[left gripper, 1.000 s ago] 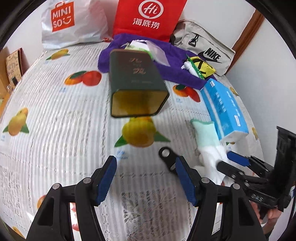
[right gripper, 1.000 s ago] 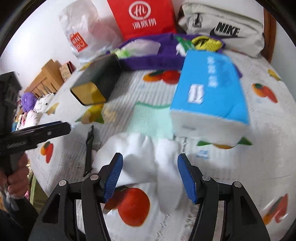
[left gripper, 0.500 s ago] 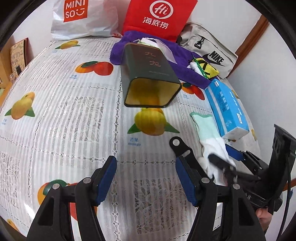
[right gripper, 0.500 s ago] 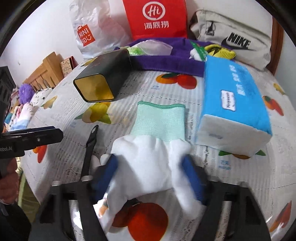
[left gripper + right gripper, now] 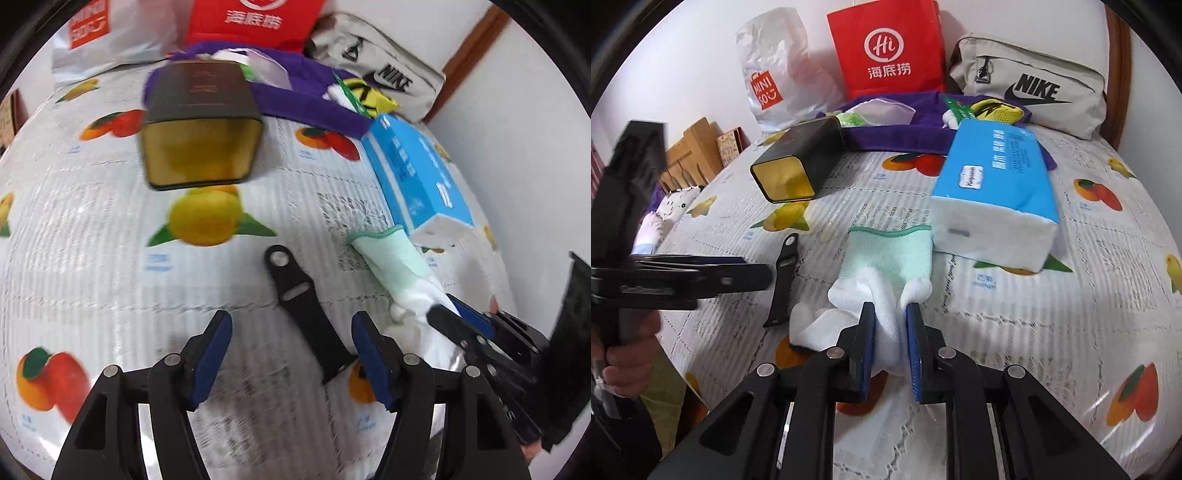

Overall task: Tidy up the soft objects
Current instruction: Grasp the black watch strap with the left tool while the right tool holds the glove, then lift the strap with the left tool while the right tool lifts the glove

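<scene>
A white glove with a mint-green cuff lies on the fruit-print bedspread, beside a blue tissue pack. My right gripper is closing its jaws, and the blue pads pinch the glove's white fabric between them. The left wrist view shows that glove at the right with the right gripper on it. My left gripper hovers low over the bed with its jaws opening. A black watch strap lies on the cover between its fingers, untouched.
A dark tin with a gold inside lies on its side mid-bed. A purple cloth with small packets, a red paper bag, a white plastic bag and a grey waist bag line the wall. A hand holds the left gripper.
The right gripper's jaws went from wide around the glove to pinched on its white part. The left gripper moved forward and right, so the black strap now lies between its fingers.
</scene>
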Motion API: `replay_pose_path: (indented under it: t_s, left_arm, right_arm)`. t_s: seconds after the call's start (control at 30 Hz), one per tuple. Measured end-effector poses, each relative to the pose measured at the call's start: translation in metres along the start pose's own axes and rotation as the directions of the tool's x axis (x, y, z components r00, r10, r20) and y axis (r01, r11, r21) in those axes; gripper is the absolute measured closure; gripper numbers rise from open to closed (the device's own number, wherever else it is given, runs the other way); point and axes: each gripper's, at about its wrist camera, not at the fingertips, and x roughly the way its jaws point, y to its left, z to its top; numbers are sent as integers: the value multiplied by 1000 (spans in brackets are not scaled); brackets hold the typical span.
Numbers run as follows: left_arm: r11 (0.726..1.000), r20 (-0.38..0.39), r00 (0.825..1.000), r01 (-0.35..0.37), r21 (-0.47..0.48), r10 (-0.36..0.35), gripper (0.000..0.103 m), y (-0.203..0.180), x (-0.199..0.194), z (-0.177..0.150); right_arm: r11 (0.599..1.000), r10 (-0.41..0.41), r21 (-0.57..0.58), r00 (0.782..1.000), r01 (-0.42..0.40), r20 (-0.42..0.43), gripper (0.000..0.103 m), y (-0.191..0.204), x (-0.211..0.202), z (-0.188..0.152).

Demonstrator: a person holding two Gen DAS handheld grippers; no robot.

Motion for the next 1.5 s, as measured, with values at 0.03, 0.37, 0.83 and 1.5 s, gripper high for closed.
replay_pose_path:
  t_s: [0.03,0.37,0.83,1.5]
  left_arm:
    - [1000,10,1000,-28,14,28,32,-6,3,1]
    - [960,44,969,-249,126,245,32,-17,5,-13]
    - [976,94,984,-165,144,152,81,-20,-4,-29]
    - [964,152,972,-203,169,178,83,-25,-2,-34]
  right_arm:
    - [1000,0,2,1000,0,1,86,-1,-1,-2]
    - [996,-84,21,996,84,8,86,-26,-12,-21]
    - [996,-27,90,1000,26,11,48,-42,-5,-28]
    - [995,-96,9,993,96,61,37,-13,9,-32]
